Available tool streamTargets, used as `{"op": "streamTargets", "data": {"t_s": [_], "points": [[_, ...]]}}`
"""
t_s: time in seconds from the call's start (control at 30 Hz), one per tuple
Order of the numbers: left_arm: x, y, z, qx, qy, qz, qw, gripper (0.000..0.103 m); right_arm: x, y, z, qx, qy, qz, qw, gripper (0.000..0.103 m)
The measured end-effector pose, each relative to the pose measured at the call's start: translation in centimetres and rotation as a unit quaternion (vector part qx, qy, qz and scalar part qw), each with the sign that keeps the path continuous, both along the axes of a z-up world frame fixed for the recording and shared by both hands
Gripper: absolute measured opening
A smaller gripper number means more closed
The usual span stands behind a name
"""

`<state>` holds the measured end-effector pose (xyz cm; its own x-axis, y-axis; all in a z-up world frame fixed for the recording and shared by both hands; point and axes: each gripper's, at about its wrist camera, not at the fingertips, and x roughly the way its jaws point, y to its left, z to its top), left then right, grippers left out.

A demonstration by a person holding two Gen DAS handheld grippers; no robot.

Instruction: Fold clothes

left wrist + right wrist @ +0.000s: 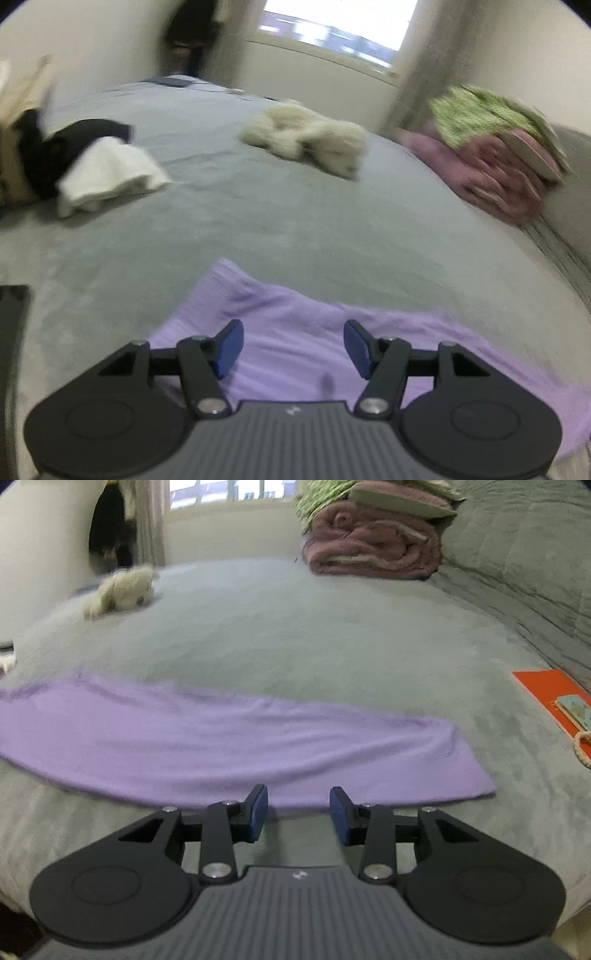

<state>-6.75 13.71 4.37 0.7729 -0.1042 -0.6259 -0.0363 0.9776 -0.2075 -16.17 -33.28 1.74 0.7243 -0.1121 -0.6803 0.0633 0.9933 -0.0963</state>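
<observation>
Shirt (pixel 221 746), purple, lies flat on the bed (pixel 314 638) at 12 o'clock of both grippers; left gripper (pixel 293 349) hovers over it, right gripper (pixel 298 808) at its near hem, both spread, holding nothing. We pinch edges squarely, avoiding the bedcover

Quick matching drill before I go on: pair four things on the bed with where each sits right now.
Things:
1. purple garment
2. cream plush toy
3. pink rolled blanket
4. orange card

Places:
A. far left of the bed, toward the window
B. right edge of the bed
C. spread flat just ahead of the open right gripper
D. far side, under a green cloth

Pairs: 1-C, 2-A, 3-D, 4-B
</observation>
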Motion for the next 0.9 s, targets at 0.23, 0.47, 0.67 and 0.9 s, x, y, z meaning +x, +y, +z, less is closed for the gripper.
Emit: {"op": "streamTargets", "data": {"t_s": [0.23,0.47,0.67,0.9], "points": [[1.1,-0.4,-1.5,0.053,0.035,0.003,0.9980,0.063,-1.2,-2.3,0.1,0.057,-0.015,-0.057,0.997,0.044],[0.3,-1.4,0.0,0.034,-0.003,-0.008,0.9994,0.064,-3.2,-8.0,0.7,0.181,-0.043,-0.188,0.964,0.046],[0.6,-3.5,0.1,0.048,-0.007,-0.034,0.9983,0.064,-4.9,-12.7,1.0,0.303,-0.066,-0.274,0.910,0.049],[0.7,-4.7,0.0,0.057,-0.009,-0.053,0.9969,0.064,-2.3,-14.7,0.7,0.346,-0.032,-0.274,0.897,0.054]]}}
